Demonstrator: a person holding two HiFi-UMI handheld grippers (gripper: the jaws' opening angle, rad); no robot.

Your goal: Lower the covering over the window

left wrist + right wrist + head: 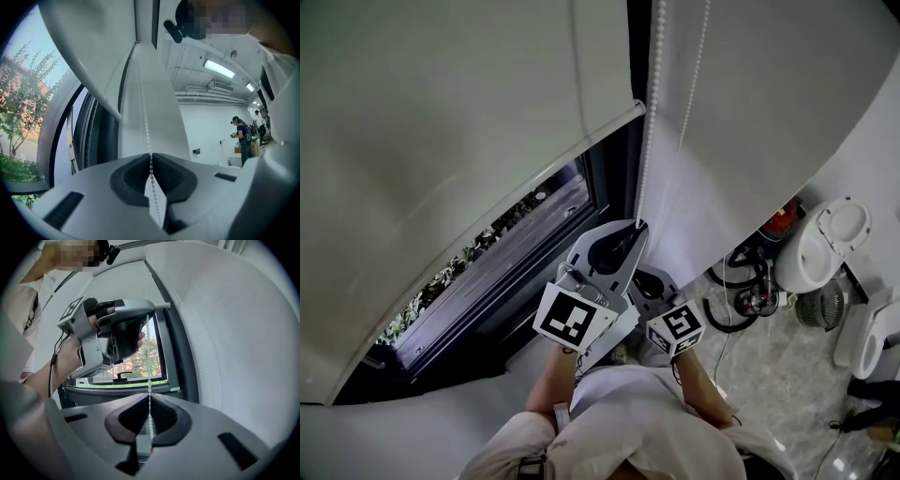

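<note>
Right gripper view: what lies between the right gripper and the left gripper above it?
Only a straight stretch of the bead chain, running from the right gripper up to the left gripper. Both grip it. The right gripper view shows this.

Matt pale cloth blind, white plastic bead chain (slightly glossy), glossy mottled floor.

1. Head cam is looking steeply down on the window and bead chain.
2. Cam on the left tongs is peering up that chain, super close.
3. Cam on the right tongs is facing the same window.
</note>
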